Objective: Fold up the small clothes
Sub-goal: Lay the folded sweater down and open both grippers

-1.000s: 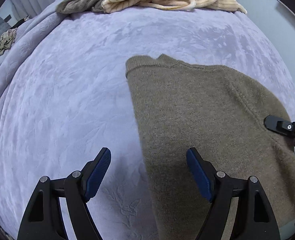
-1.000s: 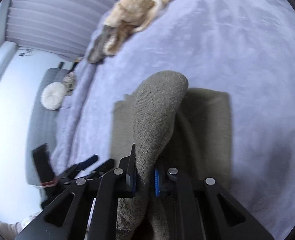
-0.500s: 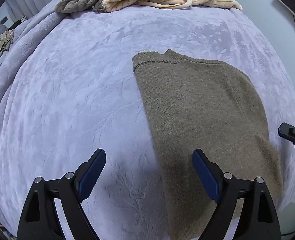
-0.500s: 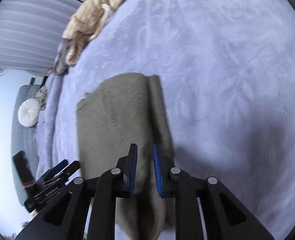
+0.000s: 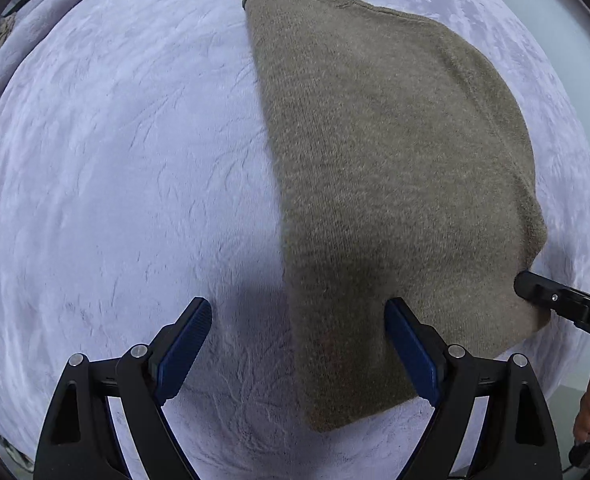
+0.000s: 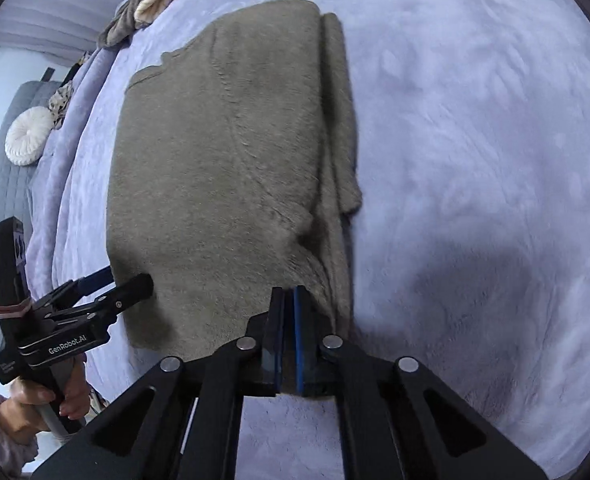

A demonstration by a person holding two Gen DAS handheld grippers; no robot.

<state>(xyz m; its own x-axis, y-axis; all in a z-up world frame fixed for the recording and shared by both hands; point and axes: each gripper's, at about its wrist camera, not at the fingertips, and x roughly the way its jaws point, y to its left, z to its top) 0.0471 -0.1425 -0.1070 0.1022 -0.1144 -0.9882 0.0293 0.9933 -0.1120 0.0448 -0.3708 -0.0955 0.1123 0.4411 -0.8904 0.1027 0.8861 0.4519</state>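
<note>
Olive knit sweater — folded, seemingly flat.

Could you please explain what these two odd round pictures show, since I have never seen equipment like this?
No robot here: a person holds a hand-held gripper in each hand, each with a fisheye camera looking along its fingers. The left wrist view shows the left gripper, open, above the near end of an olive-brown sweater. The sweater lies partly folded on a lilac blanket. The right wrist view shows the right gripper, shut at the sweater's near edge; whether it pinches fabric is unclear. More clothes are piled far off.
</note>
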